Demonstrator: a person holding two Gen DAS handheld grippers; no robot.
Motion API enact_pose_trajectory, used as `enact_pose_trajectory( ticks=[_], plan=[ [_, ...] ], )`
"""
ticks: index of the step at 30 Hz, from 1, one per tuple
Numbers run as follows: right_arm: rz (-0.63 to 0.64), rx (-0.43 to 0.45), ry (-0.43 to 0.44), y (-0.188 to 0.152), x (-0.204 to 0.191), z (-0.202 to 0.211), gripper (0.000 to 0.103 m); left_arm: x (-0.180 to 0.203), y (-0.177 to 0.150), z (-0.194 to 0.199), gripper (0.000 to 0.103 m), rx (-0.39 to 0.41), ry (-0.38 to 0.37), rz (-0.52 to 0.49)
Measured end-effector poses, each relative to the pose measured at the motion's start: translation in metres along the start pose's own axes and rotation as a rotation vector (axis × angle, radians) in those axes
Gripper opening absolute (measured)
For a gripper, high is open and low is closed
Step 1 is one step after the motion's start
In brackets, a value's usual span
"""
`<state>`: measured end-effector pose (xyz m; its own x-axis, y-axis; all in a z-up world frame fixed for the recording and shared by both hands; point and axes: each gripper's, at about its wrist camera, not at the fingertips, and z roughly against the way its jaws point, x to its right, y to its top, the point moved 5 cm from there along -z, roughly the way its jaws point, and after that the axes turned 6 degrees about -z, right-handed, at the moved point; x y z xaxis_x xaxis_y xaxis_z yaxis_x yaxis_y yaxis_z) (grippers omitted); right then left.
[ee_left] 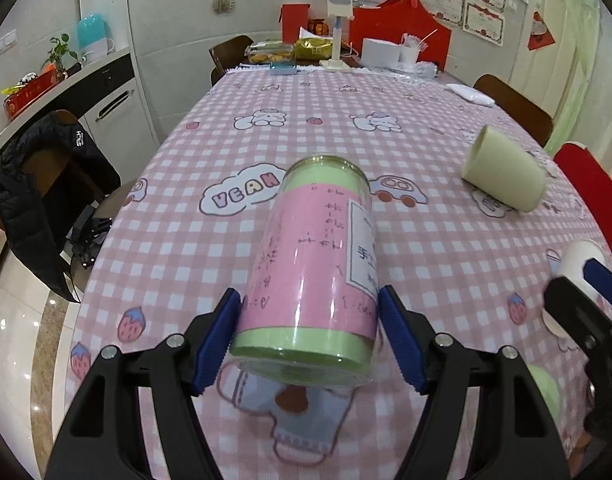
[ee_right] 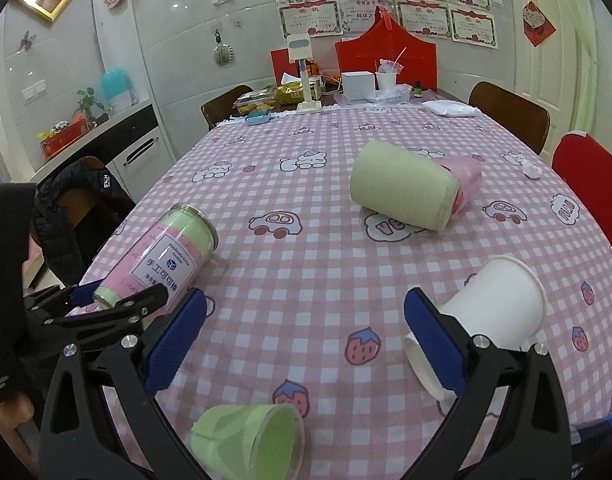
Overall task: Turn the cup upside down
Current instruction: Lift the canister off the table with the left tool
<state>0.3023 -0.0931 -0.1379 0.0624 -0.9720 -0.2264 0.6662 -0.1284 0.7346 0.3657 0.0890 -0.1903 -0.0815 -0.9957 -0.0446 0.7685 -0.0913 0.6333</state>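
Observation:
A tall clear cup with a pink and green liner (ee_left: 313, 264) lies on its side on the checked tablecloth; it also shows in the right wrist view (ee_right: 162, 256). My left gripper (ee_left: 309, 336) has its blue pads on both sides of the cup's near end, shut on it. My right gripper (ee_right: 306, 340) is open and holds nothing; a white paper cup (ee_right: 493, 304) lies on its side just beyond its right finger. A pale green cup (ee_right: 401, 190) lies on its side further back. A short green-lined clear cup (ee_right: 250, 436) lies on its side below the right gripper.
The table (ee_right: 306, 160) has a pink checked cloth. Boxes, snacks and a white stand (ee_right: 306, 80) crowd its far end. Chairs stand around: one with a black jacket (ee_left: 46, 200) at left, a red one (ee_right: 589, 176) at right. A white packet (ee_right: 453, 107) lies far right.

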Motion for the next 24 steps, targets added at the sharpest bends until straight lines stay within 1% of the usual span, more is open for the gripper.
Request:
enact_pose_trajectory(
  ticks=[4,15,24],
  plan=[
    [0.001,0.003,0.003,-0.005,-0.003,0.013,0.095,0.002,-0.014,0.020,0.070,0.016,-0.013,-0.004],
    [0.011,0.023,-0.002,-0.032,-0.013,0.062,0.095,0.010,-0.072,0.074,0.070,0.041,-0.061,-0.018],
    [-0.001,0.020,-0.032,-0.054,-0.011,0.085,0.095,0.014,-0.103,0.100,0.070,0.057,-0.090,-0.043]
  ],
)
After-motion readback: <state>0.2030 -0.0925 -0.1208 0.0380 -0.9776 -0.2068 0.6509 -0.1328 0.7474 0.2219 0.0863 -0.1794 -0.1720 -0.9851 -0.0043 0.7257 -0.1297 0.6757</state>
